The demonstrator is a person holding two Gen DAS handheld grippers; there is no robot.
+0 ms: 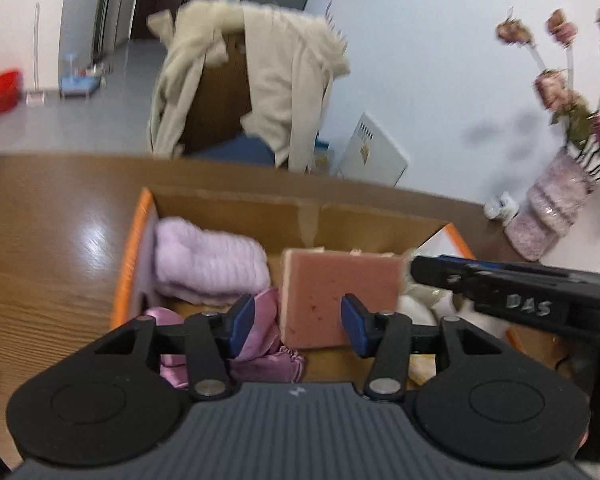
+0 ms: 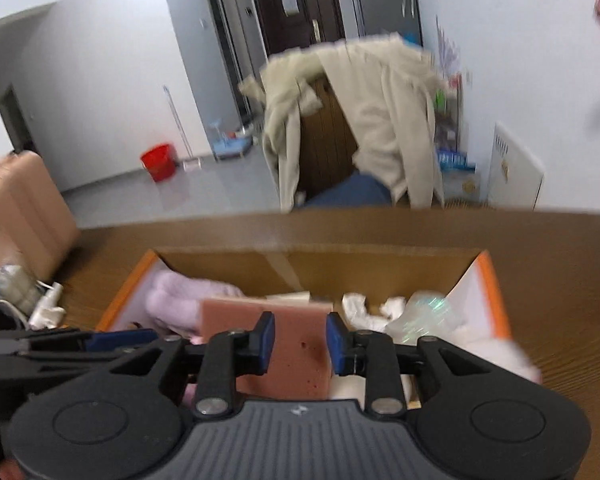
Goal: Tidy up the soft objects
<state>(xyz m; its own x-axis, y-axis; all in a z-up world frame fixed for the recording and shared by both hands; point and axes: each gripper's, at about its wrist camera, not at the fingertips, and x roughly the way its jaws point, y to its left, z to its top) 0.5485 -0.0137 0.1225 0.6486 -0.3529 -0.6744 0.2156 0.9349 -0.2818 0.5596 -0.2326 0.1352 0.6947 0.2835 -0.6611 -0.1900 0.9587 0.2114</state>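
The pink sponge (image 2: 260, 340) stands upright in the cardboard box (image 2: 380, 264), centre frame. The right tool (image 2: 300, 344) frames it, narrowly parted (contact unclear), and seems nearer; the left tool (image 1: 298, 324) gapes half-wide, empty, directly below it.

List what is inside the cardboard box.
Inside the cardboard box: a folded lilac towel, shiny purple fabric, an upright pink sponge and white soft items. The box floor beneath them is mostly hidden.
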